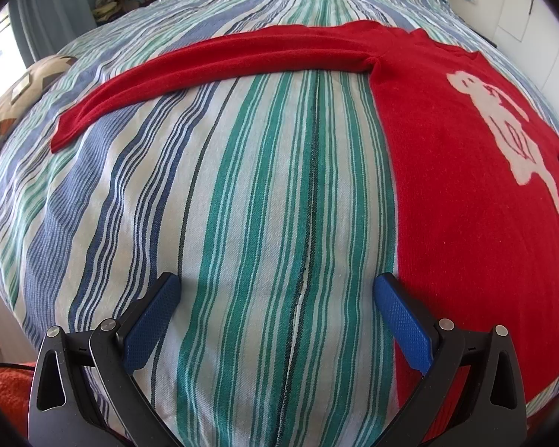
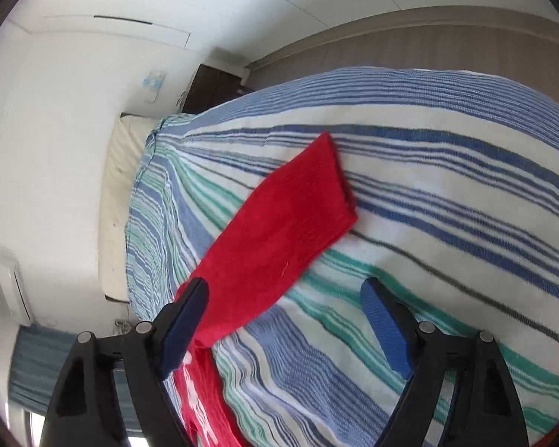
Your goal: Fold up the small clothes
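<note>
You are holding the left gripper (image 1: 275,309) wide open and empty over the striped bedspread (image 1: 242,186), beside the flat red knit sweater (image 1: 466,205). Your right gripper (image 2: 285,309), open and gripping nothing, is facing its outstretched sleeve (image 2: 279,223), likely for folding inward.

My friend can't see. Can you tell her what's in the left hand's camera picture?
A red sweater with a pale animal picture lies flat on a striped bedspread, one sleeve stretched out to the left. The left gripper is open above the bedspread, holding nothing.
</note>
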Tool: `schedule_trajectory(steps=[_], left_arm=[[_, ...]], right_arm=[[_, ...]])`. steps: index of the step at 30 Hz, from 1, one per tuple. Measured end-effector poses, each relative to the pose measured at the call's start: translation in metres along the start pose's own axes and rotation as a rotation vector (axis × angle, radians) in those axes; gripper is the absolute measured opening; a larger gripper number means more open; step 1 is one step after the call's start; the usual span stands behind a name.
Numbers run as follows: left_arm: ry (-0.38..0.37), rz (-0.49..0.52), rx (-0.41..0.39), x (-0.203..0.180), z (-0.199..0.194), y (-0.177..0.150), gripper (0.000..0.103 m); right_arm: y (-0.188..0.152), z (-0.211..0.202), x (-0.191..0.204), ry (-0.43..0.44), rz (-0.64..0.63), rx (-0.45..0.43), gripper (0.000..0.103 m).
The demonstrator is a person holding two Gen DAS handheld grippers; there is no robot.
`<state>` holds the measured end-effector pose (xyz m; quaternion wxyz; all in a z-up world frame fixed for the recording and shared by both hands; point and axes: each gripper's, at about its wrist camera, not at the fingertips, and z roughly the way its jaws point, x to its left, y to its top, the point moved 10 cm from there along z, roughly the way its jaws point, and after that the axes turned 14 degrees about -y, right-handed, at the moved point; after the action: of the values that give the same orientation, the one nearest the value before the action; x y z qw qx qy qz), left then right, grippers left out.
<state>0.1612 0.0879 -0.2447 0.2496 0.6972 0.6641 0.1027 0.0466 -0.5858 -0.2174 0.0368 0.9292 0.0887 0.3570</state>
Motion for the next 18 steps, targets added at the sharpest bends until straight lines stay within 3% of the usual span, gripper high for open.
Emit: schedule_trajectory(steps=[3, 5, 6, 7, 9, 13, 15, 18], left_arm=[[0.002, 0.001, -0.003, -0.001, 0.0, 0.0, 0.103], [0.003, 0.002, -0.005, -0.001, -0.001, -0.001, 0.103], [0.003, 0.001, -0.005, -0.002, -0.001, -0.001, 0.103], [0.003, 0.0, -0.005, -0.002, -0.001, -0.001, 0.103], [0.005, 0.0, -0.005, -0.003, -0.001, 0.0, 0.103], [0.009, -0.001, -0.001, -0.004, 0.0, 0.002, 0.103], [0.007, 0.001, 0.003, -0.004, 0.0, 0.003, 0.103], [0.003, 0.003, 0.008, -0.004, 0.001, 0.004, 0.103]], right_arm=[[0.019, 0.013, 0.0, -0.03, 0.025, -0.039, 0.075], [0.025, 0.024, 0.001, -0.073, 0.024, -0.037, 0.06], [0.028, 0.027, 0.003, -0.107, -0.002, -0.041, 0.03], [0.03, 0.03, 0.006, -0.157, -0.04, -0.042, 0.006], [0.039, 0.021, 0.026, -0.227, -0.117, -0.101, 0.006], [0.027, -0.008, 0.146, -0.147, -0.409, -0.22, 0.006], [-0.011, -0.017, 0.225, -0.046, -0.593, -0.231, 0.006], [-0.097, -0.011, 0.326, 0.116, -0.822, -0.145, 0.006]])
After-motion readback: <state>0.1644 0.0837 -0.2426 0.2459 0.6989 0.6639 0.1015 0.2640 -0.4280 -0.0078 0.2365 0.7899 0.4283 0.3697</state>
